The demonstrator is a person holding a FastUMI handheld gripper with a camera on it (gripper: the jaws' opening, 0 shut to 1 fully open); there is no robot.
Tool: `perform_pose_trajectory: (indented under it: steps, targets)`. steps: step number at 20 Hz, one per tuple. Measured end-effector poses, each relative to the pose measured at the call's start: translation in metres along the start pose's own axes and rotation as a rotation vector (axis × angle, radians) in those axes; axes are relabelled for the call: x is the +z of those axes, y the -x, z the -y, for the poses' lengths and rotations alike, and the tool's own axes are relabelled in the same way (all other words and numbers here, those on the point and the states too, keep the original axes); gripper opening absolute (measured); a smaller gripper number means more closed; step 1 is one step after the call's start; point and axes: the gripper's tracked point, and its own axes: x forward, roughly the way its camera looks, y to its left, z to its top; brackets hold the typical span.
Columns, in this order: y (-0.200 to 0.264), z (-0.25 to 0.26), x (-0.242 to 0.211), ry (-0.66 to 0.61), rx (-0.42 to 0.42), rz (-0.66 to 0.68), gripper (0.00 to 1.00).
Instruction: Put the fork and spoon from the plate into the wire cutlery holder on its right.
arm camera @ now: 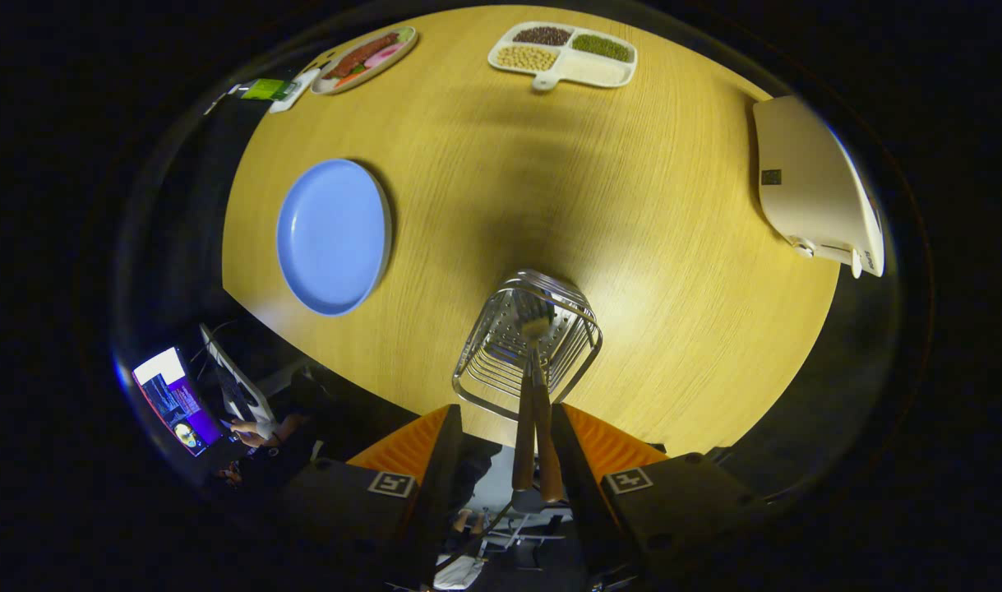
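With plate [334, 236] bare at ten o'clock and both handles [534, 444] standing in the wire holder [527, 345], the wide-open, empty gripper [505, 460] seems finished; next, withdraw.

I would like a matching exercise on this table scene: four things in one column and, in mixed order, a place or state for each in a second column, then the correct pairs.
Things:
1. blue plate
2. fork and spoon
3. wire cutlery holder
4. divided tray

Places or states:
A. far across the table, holding beans in its compartments
B. just ahead of the gripper, on the table's near edge
C. bare, left of the holder
D. standing in the holder, wooden handles between the open fingers

Pairs: 1-C, 2-D, 3-B, 4-A
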Motion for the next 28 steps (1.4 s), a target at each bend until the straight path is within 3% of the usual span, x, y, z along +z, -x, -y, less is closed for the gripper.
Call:
perform_pose_trajectory:
  steps: [3, 4, 12, 17, 28]
  targets:
    - [0.020, -0.007, 0.003, -0.005, -0.004, 0.204, 0.99]
    - [0.029, -0.011, 0.004, 0.003, -0.001, 0.279, 1.00]
    - [0.136, -0.037, -0.004, -0.047, -0.100, 0.847, 0.99]
    - [0.199, -0.059, -0.016, -0.024, -0.169, 1.130, 0.99]
    - [0.284, -0.091, -0.060, -0.023, -0.287, 1.534, 0.99]
